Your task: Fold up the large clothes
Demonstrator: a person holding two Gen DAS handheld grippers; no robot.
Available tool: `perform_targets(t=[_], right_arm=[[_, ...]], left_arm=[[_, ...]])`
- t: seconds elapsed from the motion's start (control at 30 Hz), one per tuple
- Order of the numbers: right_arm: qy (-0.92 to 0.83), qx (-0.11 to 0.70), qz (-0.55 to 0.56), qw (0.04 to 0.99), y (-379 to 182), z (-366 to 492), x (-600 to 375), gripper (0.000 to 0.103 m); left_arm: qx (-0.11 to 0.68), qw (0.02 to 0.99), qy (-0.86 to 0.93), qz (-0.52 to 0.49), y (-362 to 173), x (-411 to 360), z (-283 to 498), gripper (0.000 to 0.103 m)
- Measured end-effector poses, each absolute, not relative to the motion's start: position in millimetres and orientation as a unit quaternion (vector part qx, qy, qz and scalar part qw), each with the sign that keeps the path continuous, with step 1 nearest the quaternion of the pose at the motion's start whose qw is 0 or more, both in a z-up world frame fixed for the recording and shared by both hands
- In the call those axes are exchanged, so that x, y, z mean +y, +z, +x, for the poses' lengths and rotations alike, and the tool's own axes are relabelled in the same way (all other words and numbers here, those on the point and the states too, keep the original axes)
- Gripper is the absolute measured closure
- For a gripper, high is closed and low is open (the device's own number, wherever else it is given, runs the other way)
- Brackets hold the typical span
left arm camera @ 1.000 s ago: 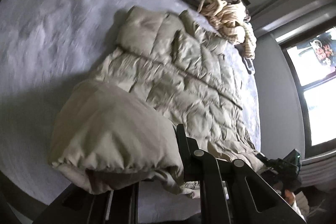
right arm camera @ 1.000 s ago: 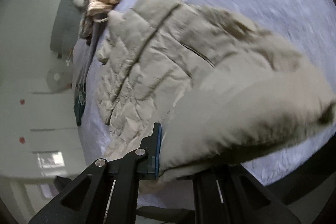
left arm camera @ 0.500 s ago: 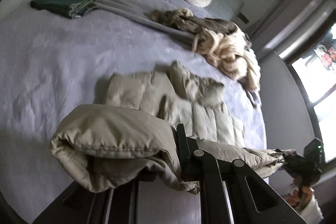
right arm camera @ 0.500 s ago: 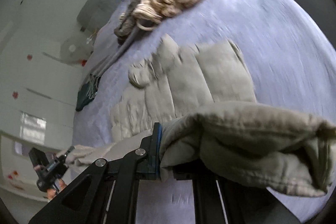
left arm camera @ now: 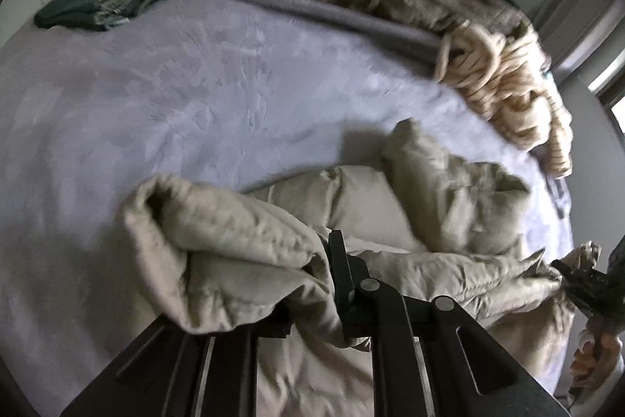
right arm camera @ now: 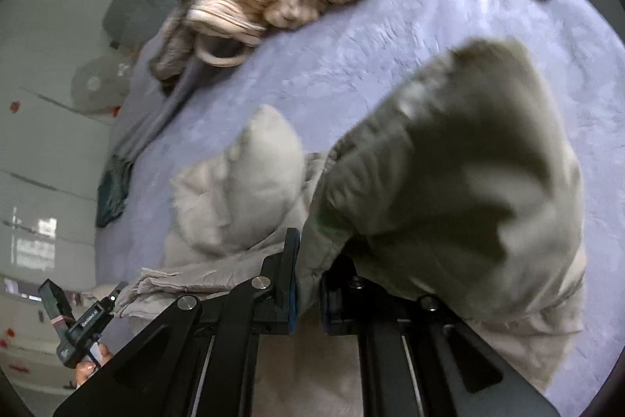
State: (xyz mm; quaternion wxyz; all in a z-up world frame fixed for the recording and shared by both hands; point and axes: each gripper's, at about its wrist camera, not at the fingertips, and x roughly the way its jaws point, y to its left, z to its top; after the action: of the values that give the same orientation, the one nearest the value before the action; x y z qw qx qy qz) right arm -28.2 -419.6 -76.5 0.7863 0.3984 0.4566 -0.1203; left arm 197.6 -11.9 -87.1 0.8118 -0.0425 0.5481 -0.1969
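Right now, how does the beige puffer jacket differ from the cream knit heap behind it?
The puffer jacket is smooth, quilted and olive-beige; the cream knit heap is chunky and ropey. The jacket is lifted at both ends by the left gripper and right gripper; the knit lies untouched. Both are on the lilac bedspread.
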Motion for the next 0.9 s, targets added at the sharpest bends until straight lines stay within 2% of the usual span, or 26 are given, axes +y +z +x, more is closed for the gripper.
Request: perform_targets(t=[0.2,0.3,0.4,0.43,0.5,0.57,0.6,0.63,0.7,0.83,0.87,0.9], right_arm=[[-0.124,0.447,0.423,0.778,-130,-14,-432,0.094],[-0.120,0.438,0.430,0.780,-135,-15,-433,0.094],[-0.109,0.439,0.443,0.774,-134,-17,-435,0.091],[-0.104,0.440,0.445,0.773,-130,-18,-437,0.087],[-0.105,0.436,0.439,0.778,-121,-19,-438,0.072],[-0.106,0.421,0.426,0.794,-106,-22,-437,0.028],[-0.106,0.414,0.422,0.800,-99,-24,-437,0.022],[-0.110,0.406,0.414,0.807,-91,-27,-436,0.021],[-0.107,0.404,0.406,0.812,-82,-30,-435,0.021],[-0.110,0.407,0.414,0.807,-76,-45,-433,0.022],[-0.109,0.410,0.417,0.804,-74,-50,-431,0.028],[-0.106,0.414,0.415,0.803,-71,-51,-428,0.038]], left_arm=[[0.543,0.813,-0.210,-0.020,-127,-26,216,0.087],[0.539,0.812,-0.220,-0.038,-119,-18,218,0.086],[0.515,0.825,-0.228,-0.049,-99,-7,211,0.082],[0.508,0.829,-0.230,-0.040,-94,-5,206,0.081],[0.503,0.833,-0.230,-0.021,-86,-3,200,0.077],[0.495,0.839,-0.223,-0.007,-78,-1,195,0.053],[0.484,0.849,-0.210,-0.003,-72,2,192,0.023],[0.469,0.861,-0.194,0.002,-66,6,189,0.005],[0.442,0.880,-0.171,0.006,-54,13,186,0.005],[0.463,0.869,-0.173,-0.016,-55,18,190,0.005],[0.466,0.865,-0.184,-0.017,-56,15,188,0.008],[0.470,0.859,-0.203,-0.016,-57,7,185,0.024]])
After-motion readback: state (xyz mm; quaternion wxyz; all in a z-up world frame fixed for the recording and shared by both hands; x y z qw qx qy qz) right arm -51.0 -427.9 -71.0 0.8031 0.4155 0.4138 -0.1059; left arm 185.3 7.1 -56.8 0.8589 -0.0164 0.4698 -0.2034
